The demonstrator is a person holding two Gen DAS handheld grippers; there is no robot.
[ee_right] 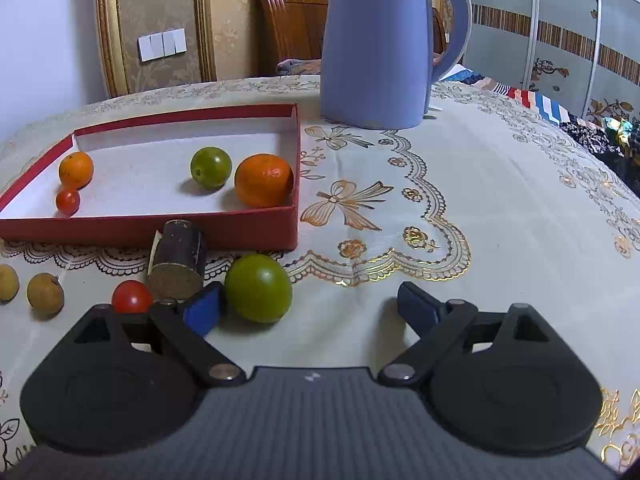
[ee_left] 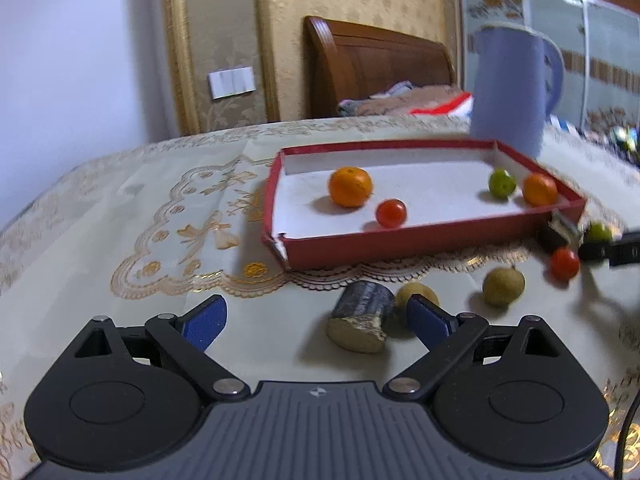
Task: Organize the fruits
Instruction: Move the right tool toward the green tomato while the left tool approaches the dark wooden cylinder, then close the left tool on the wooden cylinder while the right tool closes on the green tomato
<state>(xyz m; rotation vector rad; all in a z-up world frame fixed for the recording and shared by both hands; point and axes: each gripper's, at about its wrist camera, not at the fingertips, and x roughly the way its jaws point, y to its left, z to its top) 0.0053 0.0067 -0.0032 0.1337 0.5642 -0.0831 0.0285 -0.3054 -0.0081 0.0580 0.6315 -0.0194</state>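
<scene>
A red tray [ee_right: 240, 222] holds two oranges [ee_right: 264, 180], a green fruit [ee_right: 211, 167] and a small tomato [ee_right: 67, 201]. In front of it on the cloth lie a larger green fruit [ee_right: 258, 288], a tomato [ee_right: 131, 296], two tan longans [ee_right: 45, 294] and a dark cane piece [ee_right: 178, 260]. My right gripper [ee_right: 310, 312] is open, with the green fruit just inside its left pad. My left gripper [ee_left: 316, 320] is open too. Another cane piece [ee_left: 360, 324] lies between its fingers near the right one, with a longan [ee_left: 416, 294] behind it.
A tall blue kettle [ee_right: 376, 40] stands behind the tray's right end. The table wears a cream embroidered cloth [ee_right: 480, 200]. A wooden headboard [ee_left: 372, 64] and bedding lie beyond the far edge. The right gripper's fingers [ee_left: 600, 249] show blurred at the left wrist view's right side.
</scene>
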